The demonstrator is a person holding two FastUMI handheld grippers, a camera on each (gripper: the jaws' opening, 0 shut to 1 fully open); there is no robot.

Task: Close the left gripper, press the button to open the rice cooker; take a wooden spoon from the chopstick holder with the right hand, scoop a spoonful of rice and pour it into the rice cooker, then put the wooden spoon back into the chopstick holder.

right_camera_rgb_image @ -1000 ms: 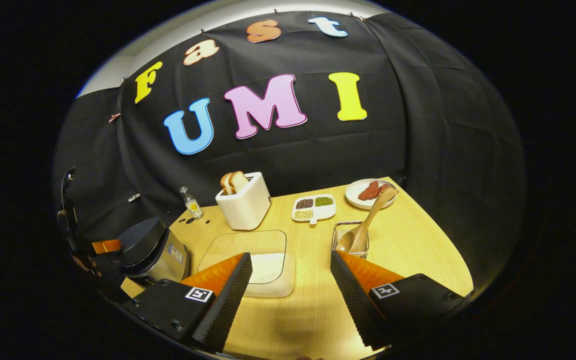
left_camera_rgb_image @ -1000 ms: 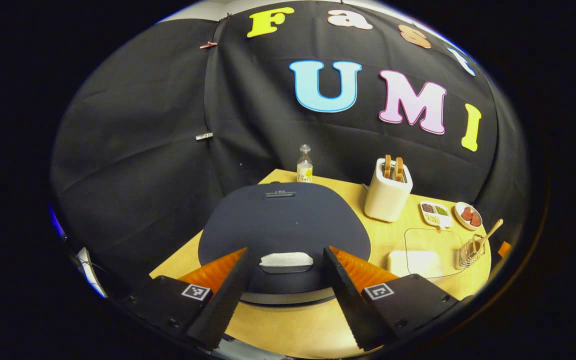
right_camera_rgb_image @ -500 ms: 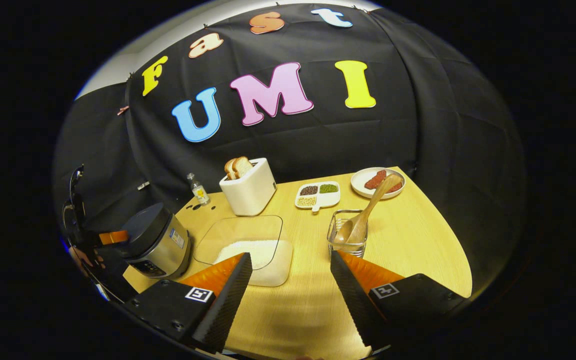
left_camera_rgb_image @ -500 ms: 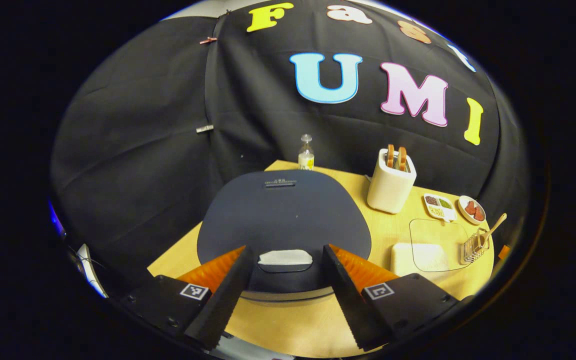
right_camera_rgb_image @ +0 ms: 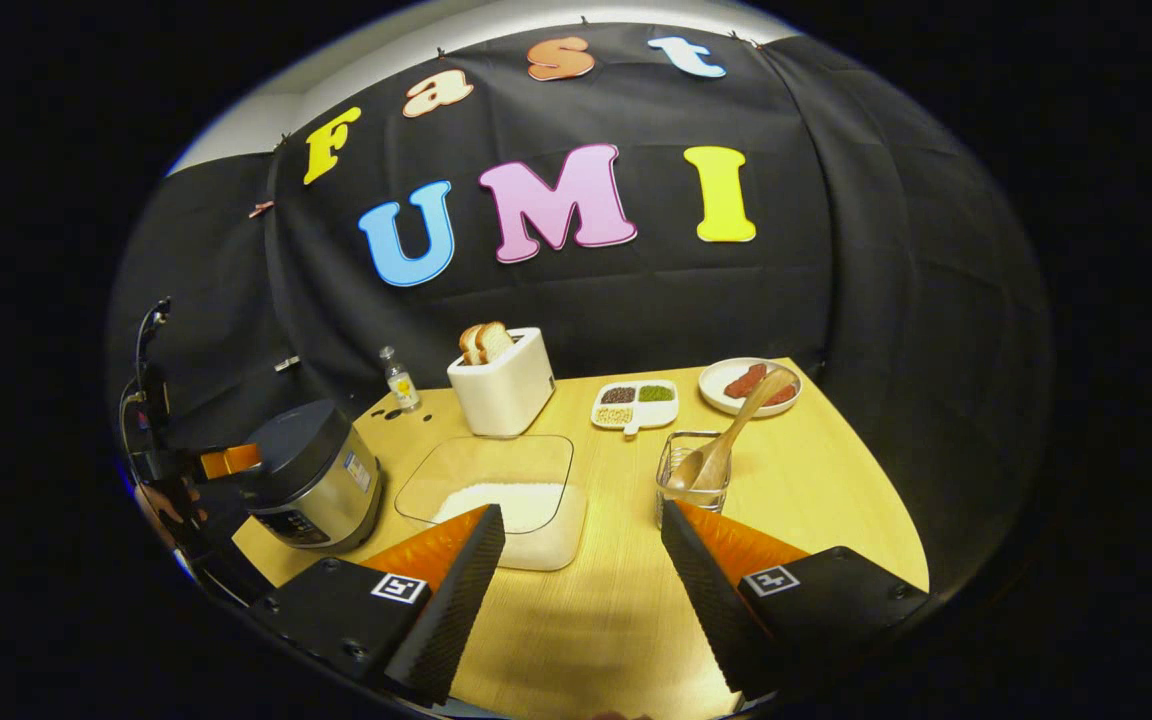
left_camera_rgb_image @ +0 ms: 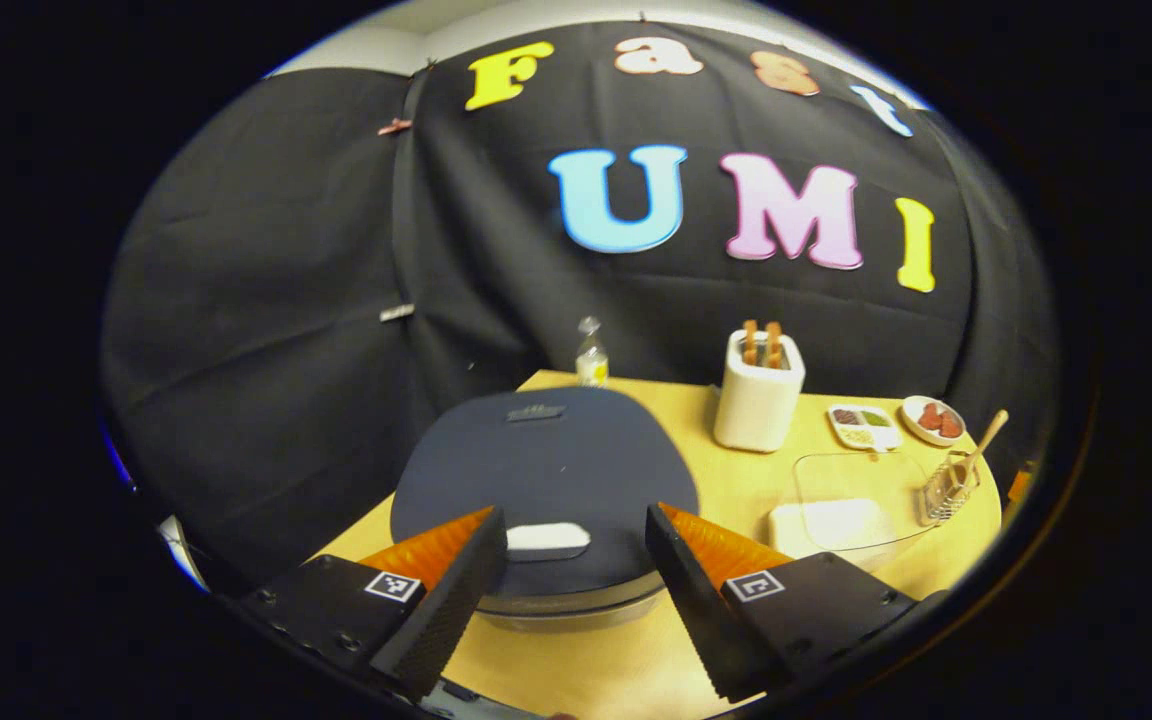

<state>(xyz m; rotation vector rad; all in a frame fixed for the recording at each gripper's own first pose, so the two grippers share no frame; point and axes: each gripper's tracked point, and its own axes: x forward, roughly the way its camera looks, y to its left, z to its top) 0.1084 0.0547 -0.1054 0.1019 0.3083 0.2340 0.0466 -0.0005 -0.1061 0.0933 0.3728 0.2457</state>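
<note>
Left gripper (left_camera_rgb_image: 576,560) open; spoon (right_camera_rgb_image: 726,440) in holder (right_camera_rgb_image: 693,478).

From the left gripper view we're sitting low and really close behind the rice cooker (left_camera_rgb_image: 544,470), facing the far wall. Our right gripper view looks from the near table (right_camera_rgb_image: 816,490) edge, farther back. Both catch the toaster (left_camera_rgb_image: 758,400) and rice container (right_camera_rgb_image: 511,505).
</note>
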